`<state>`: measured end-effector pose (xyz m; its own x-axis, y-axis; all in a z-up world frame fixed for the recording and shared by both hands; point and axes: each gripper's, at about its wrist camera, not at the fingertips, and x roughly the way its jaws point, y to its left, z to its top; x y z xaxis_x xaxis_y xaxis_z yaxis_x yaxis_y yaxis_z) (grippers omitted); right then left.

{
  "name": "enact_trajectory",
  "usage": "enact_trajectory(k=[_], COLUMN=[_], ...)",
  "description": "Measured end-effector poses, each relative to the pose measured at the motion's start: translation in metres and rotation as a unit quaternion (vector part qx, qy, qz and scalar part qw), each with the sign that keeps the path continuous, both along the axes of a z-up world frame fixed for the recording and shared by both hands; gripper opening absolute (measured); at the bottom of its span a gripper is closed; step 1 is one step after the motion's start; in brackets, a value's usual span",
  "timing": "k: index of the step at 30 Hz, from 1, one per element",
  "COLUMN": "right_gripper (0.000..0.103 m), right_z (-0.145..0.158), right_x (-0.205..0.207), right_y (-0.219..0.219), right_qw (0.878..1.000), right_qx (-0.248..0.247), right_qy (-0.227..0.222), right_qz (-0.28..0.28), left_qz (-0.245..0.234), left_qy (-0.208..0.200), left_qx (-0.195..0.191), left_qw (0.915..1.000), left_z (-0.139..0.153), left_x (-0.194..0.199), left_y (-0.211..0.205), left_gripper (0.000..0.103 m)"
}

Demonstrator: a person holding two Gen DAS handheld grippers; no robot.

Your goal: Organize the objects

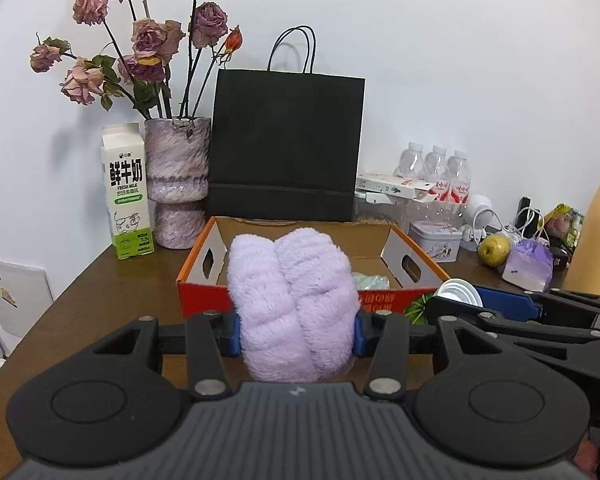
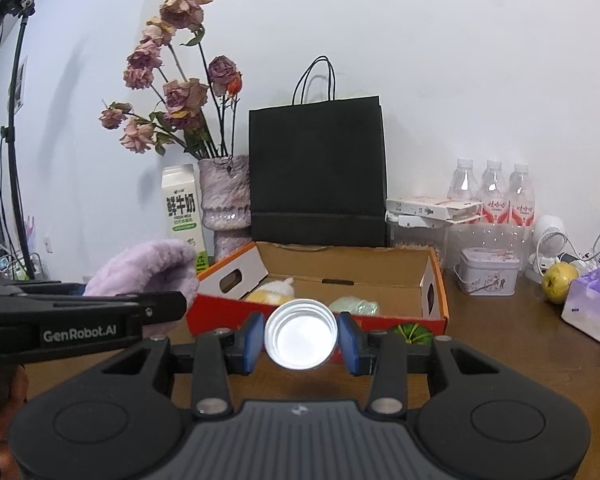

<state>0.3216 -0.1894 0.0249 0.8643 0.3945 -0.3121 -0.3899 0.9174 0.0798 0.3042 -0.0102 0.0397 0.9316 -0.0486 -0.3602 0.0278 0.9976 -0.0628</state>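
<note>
The left gripper (image 1: 296, 334) is squeezing a fluffy purple towel (image 1: 292, 300) just before the cardboard box's (image 1: 416, 256) front edge. The right gripper (image 2: 301, 342) is pinching a white jar (image 2: 301, 334). The towel could be catching on the box wall, or the smooth jar slipping. The brown table (image 1: 100, 292) is sitting against a white wall, crowded along its back edge.

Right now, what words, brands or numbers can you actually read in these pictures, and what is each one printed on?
"GenRobot.AI": on the side of the left gripper, seen from the right wrist.
"鲜牛奶" and "FRESH MILK": on the milk carton.
"3.3": low on the same carton; the small print around it is too small to read.
Red box front: partly hidden characters, unreadable.
Water bottles, flat carton, tin: print too blurred.
</note>
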Motion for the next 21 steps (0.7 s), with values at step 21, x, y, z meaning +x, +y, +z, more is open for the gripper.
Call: enact_trajectory(k=[21], right_gripper=[0.039], right_z=[0.009], right_x=[0.078], right_y=[0.002], right_qw=[1.0], right_qx=[0.015], right_qy=[0.002], right_qz=[-0.015], left_qz=[0.026], left_qy=[-0.004], left_qx=[-0.022], left_qw=[0.9994], left_z=[0.008], left_x=[0.077], left_y=[0.0], left_gripper=[0.047])
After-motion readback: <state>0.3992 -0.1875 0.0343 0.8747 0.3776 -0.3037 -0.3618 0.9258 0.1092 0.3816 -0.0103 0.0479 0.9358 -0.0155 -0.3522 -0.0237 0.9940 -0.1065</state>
